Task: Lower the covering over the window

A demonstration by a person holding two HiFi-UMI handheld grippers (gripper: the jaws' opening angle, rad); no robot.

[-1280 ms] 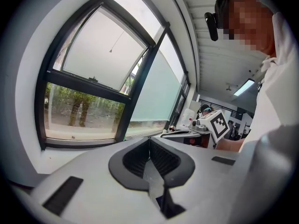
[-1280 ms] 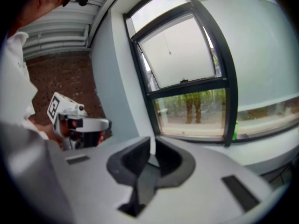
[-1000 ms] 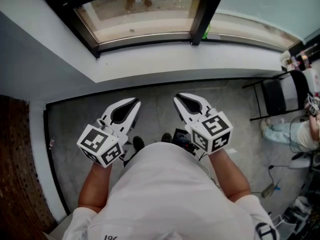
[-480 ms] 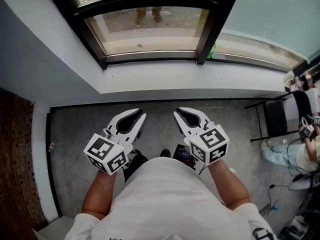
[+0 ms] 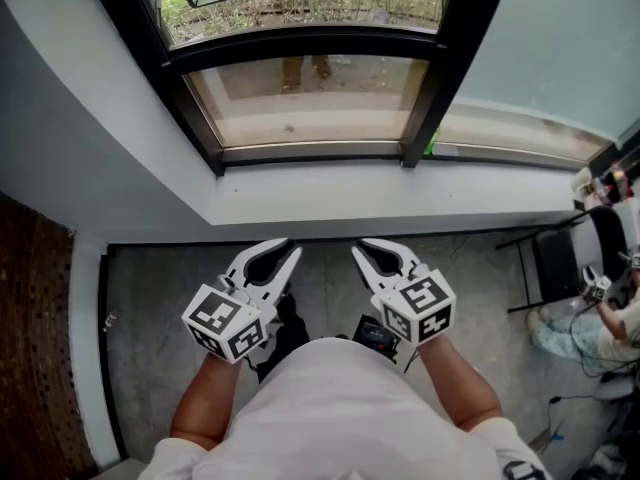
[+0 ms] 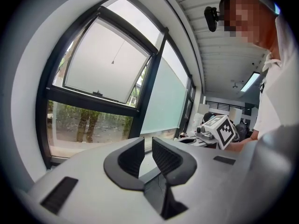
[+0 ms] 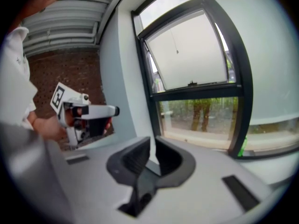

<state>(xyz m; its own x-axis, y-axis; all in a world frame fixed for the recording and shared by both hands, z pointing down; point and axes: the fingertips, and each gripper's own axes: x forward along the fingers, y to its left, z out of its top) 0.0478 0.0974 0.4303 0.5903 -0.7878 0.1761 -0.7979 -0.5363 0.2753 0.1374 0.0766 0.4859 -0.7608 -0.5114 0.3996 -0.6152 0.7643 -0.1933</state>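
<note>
Nearest, below the black-framed window, the 2 grippers hang side by side above the grey concrete floor. The left gripper has just been opening its jaws a little. They stand slightly apart with nothing between them. The right gripper has its jaws pressed together and is also empty. Both point toward the window, short of the white sill at its foot.

Above the window's lower pane, the upper sash tilts open, and a thin pull cord with a small end bead hangs across it. The window's own covering is not lowered. It probably sits rolled up above the window, out of view, while a pale green blind covers the pane to the window's right.

The cord looks light, limp and slippery, so I would pinch it just above the bead and draw it down steadily. The fabric should unroll with little resistance.
</note>
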